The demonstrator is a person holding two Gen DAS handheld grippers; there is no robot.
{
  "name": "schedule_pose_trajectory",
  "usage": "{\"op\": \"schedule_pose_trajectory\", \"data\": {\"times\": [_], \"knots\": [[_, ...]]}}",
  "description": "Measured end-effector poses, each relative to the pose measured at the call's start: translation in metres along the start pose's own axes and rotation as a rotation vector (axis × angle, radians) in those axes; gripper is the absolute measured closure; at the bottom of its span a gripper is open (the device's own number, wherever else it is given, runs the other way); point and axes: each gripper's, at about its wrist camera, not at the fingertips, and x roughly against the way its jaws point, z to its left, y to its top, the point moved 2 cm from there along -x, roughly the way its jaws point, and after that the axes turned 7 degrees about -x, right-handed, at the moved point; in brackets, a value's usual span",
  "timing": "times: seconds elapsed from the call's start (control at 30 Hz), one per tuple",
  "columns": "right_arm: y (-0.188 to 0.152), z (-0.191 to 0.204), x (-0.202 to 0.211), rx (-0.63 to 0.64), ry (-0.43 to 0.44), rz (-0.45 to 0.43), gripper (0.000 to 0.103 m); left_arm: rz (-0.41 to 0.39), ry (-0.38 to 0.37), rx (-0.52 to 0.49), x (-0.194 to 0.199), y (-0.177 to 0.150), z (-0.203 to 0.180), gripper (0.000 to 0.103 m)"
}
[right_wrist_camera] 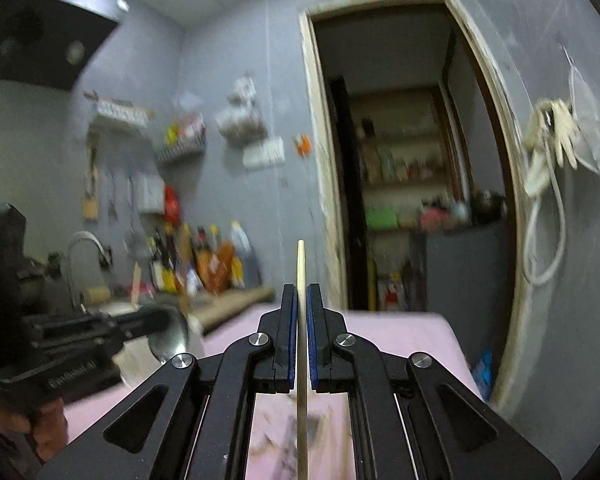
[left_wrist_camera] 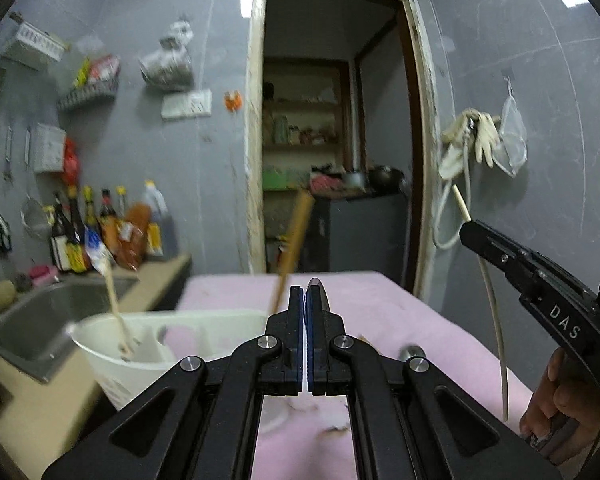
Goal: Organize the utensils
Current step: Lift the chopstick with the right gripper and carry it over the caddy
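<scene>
Chopstick (right_wrist_camera: 301, 320), pale and slender, stands upright pinched in right tool (right_wrist_camera: 300, 300); left tool (left_wrist_camera: 305, 300) grips a steel spoon (right_wrist_camera: 172, 336).

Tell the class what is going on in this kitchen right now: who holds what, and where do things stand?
A person holds a gripper in each hand above a pink-covered table. The right gripper is clamped on a thin pale wooden chopstick. The left gripper is shut on a shiny metal spoon, near a white plastic utensil basket on the table. The basket already holds a pale wooden utensil and a brown wooden-handled one. Neither held item is in the basket yet.
</scene>
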Motion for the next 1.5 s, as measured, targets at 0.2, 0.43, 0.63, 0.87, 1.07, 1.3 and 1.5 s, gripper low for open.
{"op": "schedule_pose_trajectory", "data": {"times": [0.2,0.43,0.63,0.87,1.07,1.3,1.5], "knots": [[0.025,0.036,-0.02,-0.016,0.098,-0.098,0.1,-0.07,0.086,0.001,0.023,0.021,0.041,0.103],[0.041,0.077,-0.048,-0.035,0.196,-0.167,0.1,-0.123,0.208,0.008,0.043,0.043,0.097,0.103],[0.05,0.098,-0.075,-0.081,0.273,-0.224,0.1,-0.134,0.336,0.026,0.047,0.049,0.144,0.103],[0.043,0.108,-0.101,-0.123,0.284,-0.268,0.1,-0.109,0.467,0.018,0.033,0.027,0.171,0.103],[0.027,0.103,-0.113,-0.118,0.223,-0.253,0.1,-0.086,0.516,-0.001,0.008,0.006,0.174,0.103],[0.018,0.102,-0.12,-0.091,0.185,-0.254,0.1,-0.071,0.552,-0.004,-0.013,-0.015,0.173,0.103],[0.015,0.11,-0.119,-0.028,0.177,-0.267,0.1,-0.04,0.546,0.023,-0.022,-0.023,0.175,0.103]]}}
